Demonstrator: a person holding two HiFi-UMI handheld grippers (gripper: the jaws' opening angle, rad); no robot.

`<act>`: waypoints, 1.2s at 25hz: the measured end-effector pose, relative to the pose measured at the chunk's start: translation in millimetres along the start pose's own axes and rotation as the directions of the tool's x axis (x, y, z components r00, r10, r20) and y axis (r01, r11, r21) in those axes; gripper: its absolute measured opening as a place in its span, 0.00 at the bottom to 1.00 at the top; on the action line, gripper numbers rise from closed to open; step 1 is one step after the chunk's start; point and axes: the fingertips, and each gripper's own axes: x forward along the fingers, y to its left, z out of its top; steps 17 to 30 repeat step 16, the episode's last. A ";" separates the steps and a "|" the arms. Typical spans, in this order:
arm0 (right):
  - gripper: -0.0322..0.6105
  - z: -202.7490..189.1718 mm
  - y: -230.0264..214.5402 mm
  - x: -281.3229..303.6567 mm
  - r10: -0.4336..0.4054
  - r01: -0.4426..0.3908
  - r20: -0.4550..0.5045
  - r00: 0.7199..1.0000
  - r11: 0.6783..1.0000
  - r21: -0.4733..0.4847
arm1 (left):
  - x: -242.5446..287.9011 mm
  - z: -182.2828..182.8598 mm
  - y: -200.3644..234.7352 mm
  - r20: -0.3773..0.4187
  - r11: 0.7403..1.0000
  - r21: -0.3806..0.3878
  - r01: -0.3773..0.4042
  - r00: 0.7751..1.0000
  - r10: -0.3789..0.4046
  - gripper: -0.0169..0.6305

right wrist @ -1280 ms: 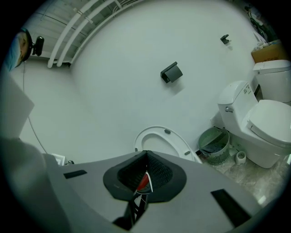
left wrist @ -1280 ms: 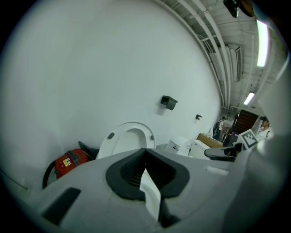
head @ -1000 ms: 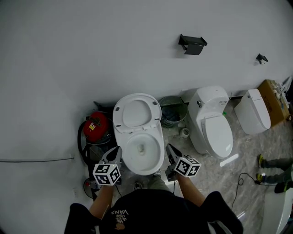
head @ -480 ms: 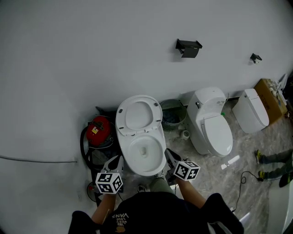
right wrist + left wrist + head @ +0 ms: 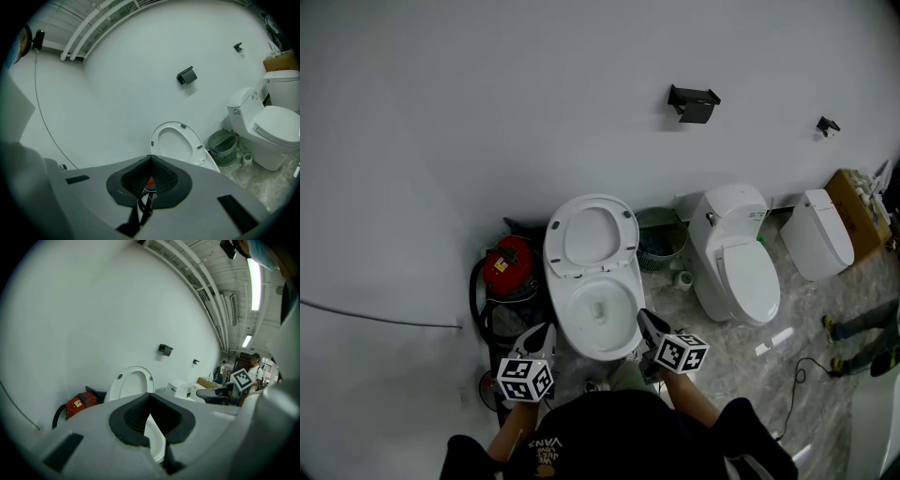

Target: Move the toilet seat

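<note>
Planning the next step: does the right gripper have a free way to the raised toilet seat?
Probably yes. The right gripper, shut, hangs beside the front rim of the bowl. Only the open bowl lies between it and the toilet seat, which stands upright against the wall.

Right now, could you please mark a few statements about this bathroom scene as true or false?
1. The seat is up. True.
2. The left gripper grips the seat. False: it is shut on nothing.
3. A green basket stands between the open toilet and the next toilet. True.
4. The next toilet has its lid up. False: its lid is down.
</note>
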 end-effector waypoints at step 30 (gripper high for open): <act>0.05 -2.5 4.7 9.3 0.015 -0.015 -0.029 0.999 1.000 -0.019 | -1.8 -0.5 10.5 -0.015 1.000 0.000 -0.015 1.000 0.015 0.03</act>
